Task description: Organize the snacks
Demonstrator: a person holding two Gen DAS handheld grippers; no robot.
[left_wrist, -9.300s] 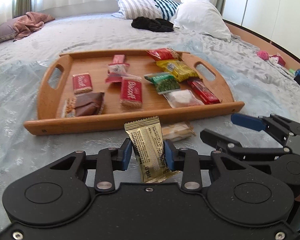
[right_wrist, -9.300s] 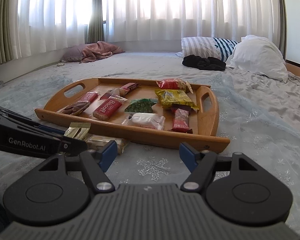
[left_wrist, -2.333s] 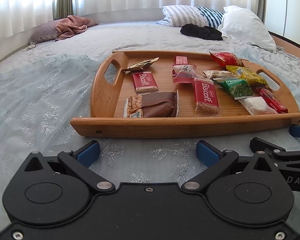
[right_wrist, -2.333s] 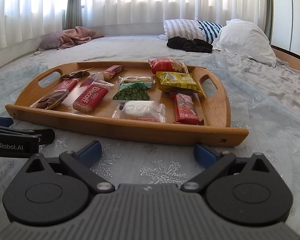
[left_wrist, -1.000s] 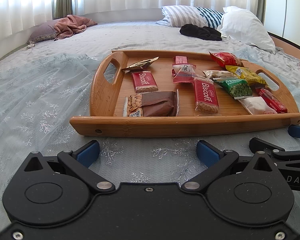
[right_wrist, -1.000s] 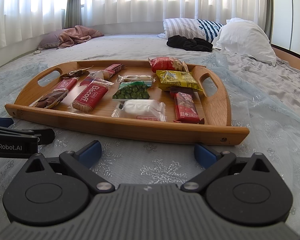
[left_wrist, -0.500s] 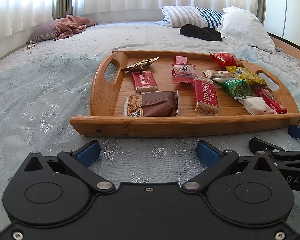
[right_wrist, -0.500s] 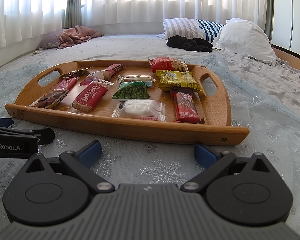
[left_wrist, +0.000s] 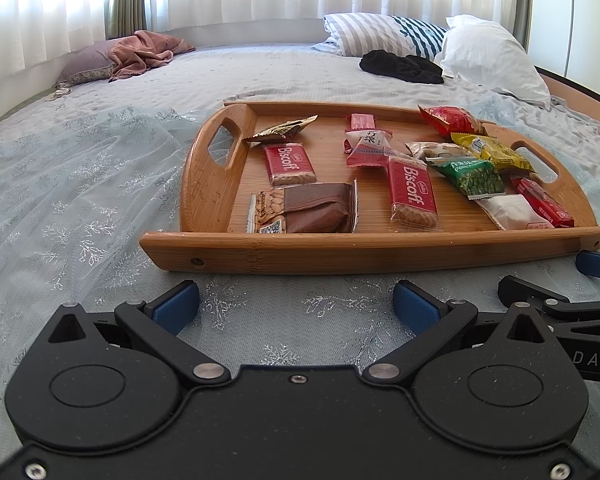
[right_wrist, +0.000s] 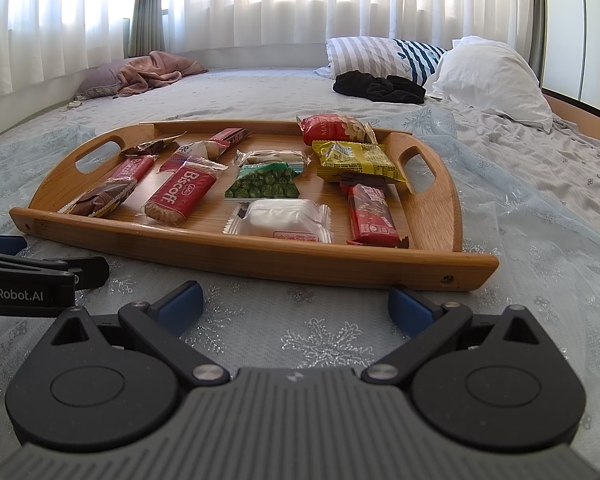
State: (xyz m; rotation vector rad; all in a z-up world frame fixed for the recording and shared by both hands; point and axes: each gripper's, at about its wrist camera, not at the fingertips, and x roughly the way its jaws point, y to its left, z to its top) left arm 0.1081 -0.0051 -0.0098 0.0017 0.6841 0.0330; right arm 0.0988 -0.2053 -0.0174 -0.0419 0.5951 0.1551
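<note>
Both wrist views low over bed, facing windows; left nearer tray left end, right its right end; tray shared.

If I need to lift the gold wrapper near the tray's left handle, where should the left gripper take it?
Judging by its pose, take the gold wrapper at its raised right tip, coming from above and the near side with the open left gripper. That end tilts up off the wooden tray, leaving room for a finger beneath; the left end lies close to the handle wall.
</note>
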